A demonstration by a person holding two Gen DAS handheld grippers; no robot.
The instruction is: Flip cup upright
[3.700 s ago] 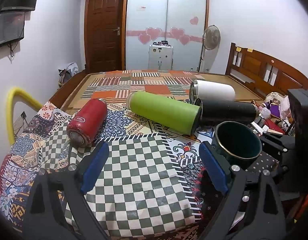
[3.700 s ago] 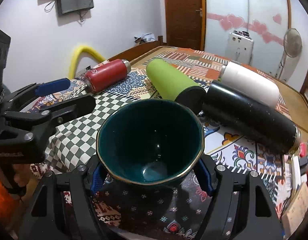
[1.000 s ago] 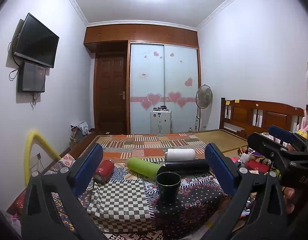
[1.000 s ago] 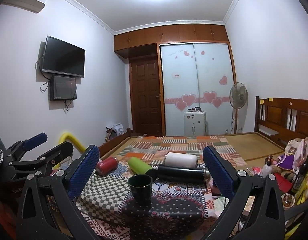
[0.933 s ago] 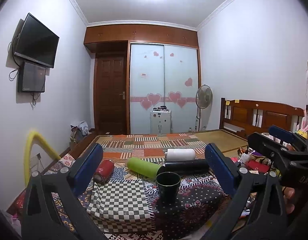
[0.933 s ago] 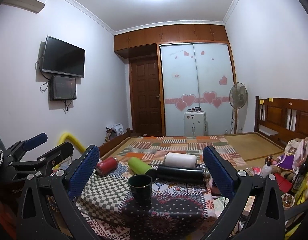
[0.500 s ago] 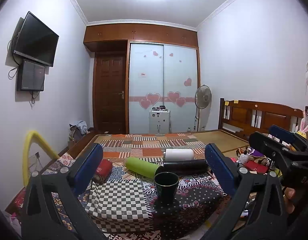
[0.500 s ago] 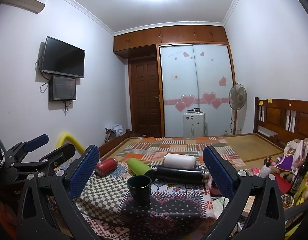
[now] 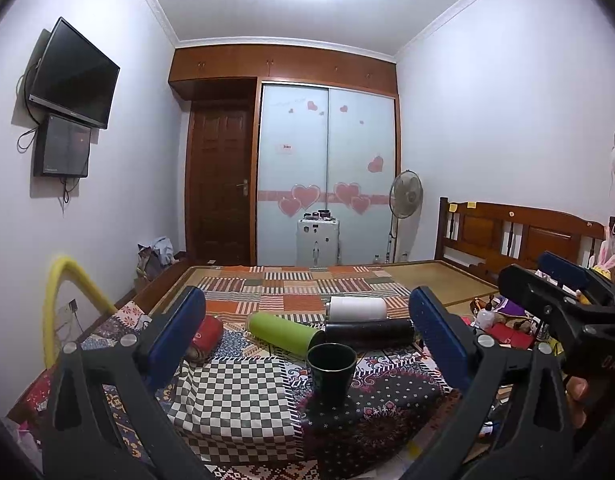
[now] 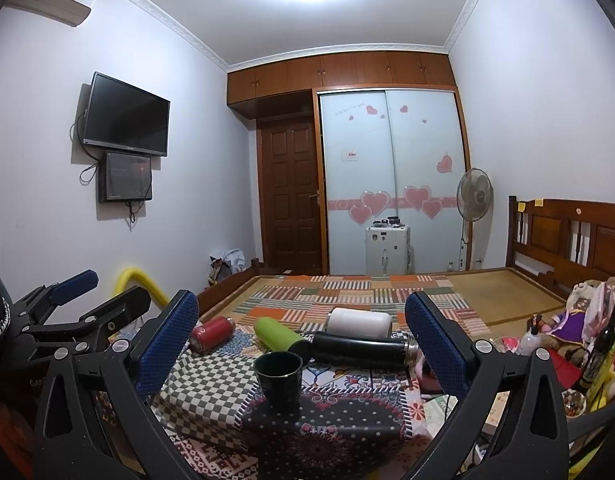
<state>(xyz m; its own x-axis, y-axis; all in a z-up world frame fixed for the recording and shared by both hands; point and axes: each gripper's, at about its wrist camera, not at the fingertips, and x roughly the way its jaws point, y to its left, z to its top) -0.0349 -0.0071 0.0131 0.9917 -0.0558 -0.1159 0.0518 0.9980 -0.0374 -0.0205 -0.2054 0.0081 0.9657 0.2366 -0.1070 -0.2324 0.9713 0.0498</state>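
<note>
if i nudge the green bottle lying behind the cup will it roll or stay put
The green bottle is a smooth cylinder on its side, so it would probably roll across its length. Its dark cap end seems to meet the black bottle, which may block it that way. The patterned cloth under it looks soft, likely damping any roll.

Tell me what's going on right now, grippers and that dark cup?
Left gripper open, empty. Right gripper open, empty. Dark cup upright on patterned cloth, mouth up. Four bottles lying behind it; nothing in the way.
</note>
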